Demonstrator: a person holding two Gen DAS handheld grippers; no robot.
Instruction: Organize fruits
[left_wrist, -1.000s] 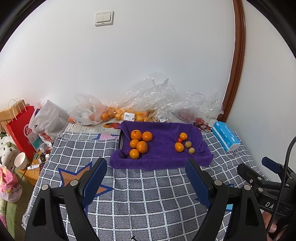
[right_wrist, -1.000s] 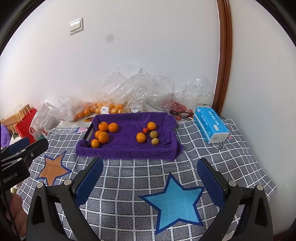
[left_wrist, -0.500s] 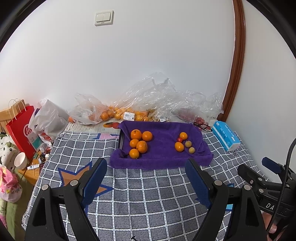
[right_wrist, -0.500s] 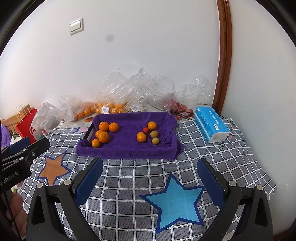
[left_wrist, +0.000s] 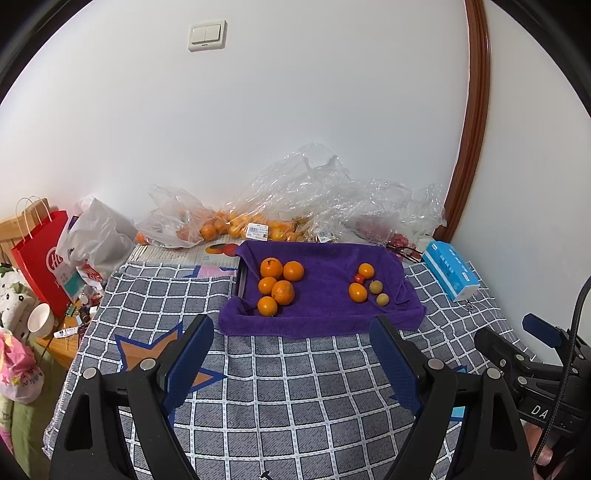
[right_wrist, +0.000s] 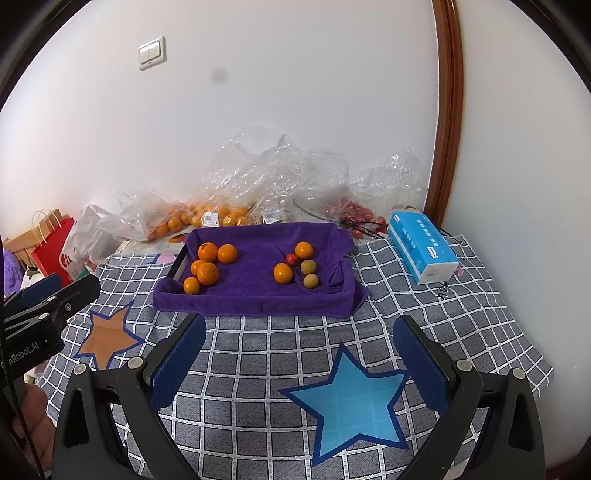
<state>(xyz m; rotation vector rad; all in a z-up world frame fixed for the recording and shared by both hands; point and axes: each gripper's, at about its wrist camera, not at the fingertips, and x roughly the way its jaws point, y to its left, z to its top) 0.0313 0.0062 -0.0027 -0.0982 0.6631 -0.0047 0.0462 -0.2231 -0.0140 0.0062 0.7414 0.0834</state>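
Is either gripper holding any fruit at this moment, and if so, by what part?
Nothing is held. The left gripper and right gripper both hover with jaws open above the checked cloth, short of the purple tray.

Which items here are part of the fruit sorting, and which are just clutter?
Job:
- oranges, left cluster on the purple towel
- mixed group on its right: oranges, small red fruit, yellow-green fruits

Lying about:
- tissue pack
- plastic bags of oranges
- red paper bag
- white cup
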